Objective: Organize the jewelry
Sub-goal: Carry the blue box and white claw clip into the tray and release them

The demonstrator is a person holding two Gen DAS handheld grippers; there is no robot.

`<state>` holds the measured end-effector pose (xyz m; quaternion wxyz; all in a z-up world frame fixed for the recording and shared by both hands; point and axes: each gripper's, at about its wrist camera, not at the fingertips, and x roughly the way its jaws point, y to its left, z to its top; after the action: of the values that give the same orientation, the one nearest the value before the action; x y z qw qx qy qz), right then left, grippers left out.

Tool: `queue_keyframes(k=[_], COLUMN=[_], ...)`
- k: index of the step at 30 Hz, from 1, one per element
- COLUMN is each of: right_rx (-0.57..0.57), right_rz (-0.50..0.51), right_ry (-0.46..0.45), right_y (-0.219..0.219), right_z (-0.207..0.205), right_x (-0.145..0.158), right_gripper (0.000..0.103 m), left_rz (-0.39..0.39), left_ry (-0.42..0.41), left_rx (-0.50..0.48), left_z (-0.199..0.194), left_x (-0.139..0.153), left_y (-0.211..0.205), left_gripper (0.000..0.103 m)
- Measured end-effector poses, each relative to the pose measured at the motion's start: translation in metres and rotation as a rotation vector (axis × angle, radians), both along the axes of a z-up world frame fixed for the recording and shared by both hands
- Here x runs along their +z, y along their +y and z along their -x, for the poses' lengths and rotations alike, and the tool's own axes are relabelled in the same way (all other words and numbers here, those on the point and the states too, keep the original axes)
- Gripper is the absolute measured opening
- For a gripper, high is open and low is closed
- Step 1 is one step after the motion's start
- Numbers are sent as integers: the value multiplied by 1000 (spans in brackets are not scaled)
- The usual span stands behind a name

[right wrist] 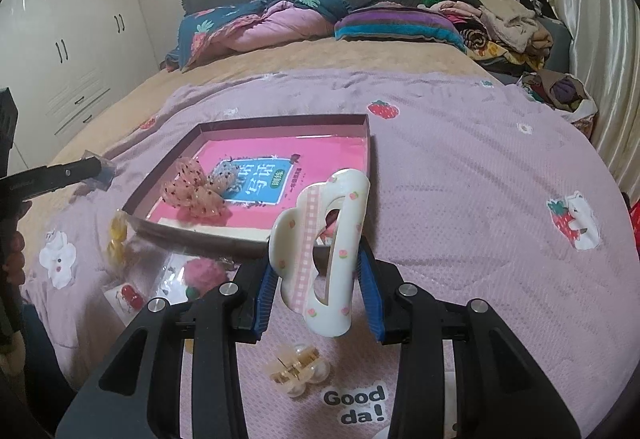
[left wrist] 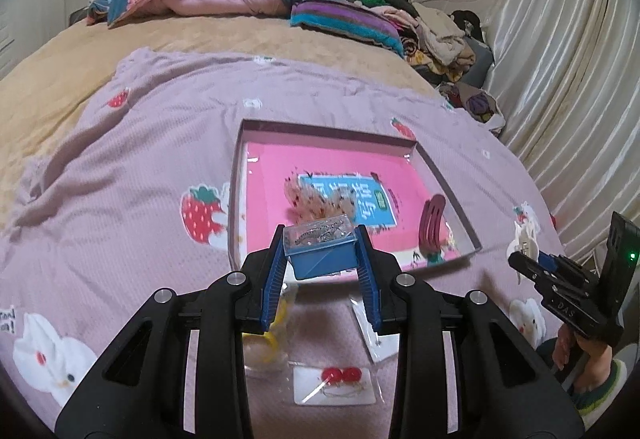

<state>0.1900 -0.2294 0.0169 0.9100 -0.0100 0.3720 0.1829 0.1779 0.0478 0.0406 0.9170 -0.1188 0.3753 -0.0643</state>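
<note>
On the bed's purple blanket [right wrist: 460, 167], most of your sorting is not yet done. Starting at the left, your left gripper [left wrist: 321, 245] is closed on a small blue box [left wrist: 322, 251] with a clear lid and silvery pieces inside, held up over the near edge of the tray [left wrist: 236, 199]. Below it, loose on the blanket just short of that near edge, lie a yellow ring-like piece [left wrist: 267, 343] in clear wrap, a card with red cherry earrings [left wrist: 341, 375], and a white card [left wrist: 378, 339] partly hidden by the finger. A pink fluffy piece [right wrist: 204, 273] in a packet also waits there.

Inside the tray, you already have a pink dotted scrunchie [right wrist: 192, 195] toward the near left corner and a dark red hair claw [left wrist: 431, 223] near the right wall; the pink book cover lining the bottom is otherwise bare.

Further right, your right gripper [right wrist: 318, 273] has its fingers closed against a big white hair claw [right wrist: 324, 251] with a pink checked stripe, lifted beside the tray's near right corner. A small pearl clip [right wrist: 296, 371] sits on the blanket beneath it, near the printed words.

By my count two pieces are in, two are in hand, and at least five are left outside.
</note>
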Motion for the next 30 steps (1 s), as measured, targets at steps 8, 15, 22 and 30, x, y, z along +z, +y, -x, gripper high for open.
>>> queue_keyframes(k=[8,15,22,30], right_rx=[27,60,87,96], right_rz=[9,26,34,49], right_ry=[-25,-39,-54,-62], right_y=[24,53,78,95], right_z=[-13,-25,-38,-55], right_x=[18,31,41,49], right_gripper=[36,36,36,36], left_rz=[-5,0,-5,14], left_ry=[-35,-69,-78,-76], left_rx=[1,19,21,9], left_z=[-10,-21,-39,-61], left_x=[8,16,18,14], left_y=[17,33,41,42], left_gripper=[25,25,25,25])
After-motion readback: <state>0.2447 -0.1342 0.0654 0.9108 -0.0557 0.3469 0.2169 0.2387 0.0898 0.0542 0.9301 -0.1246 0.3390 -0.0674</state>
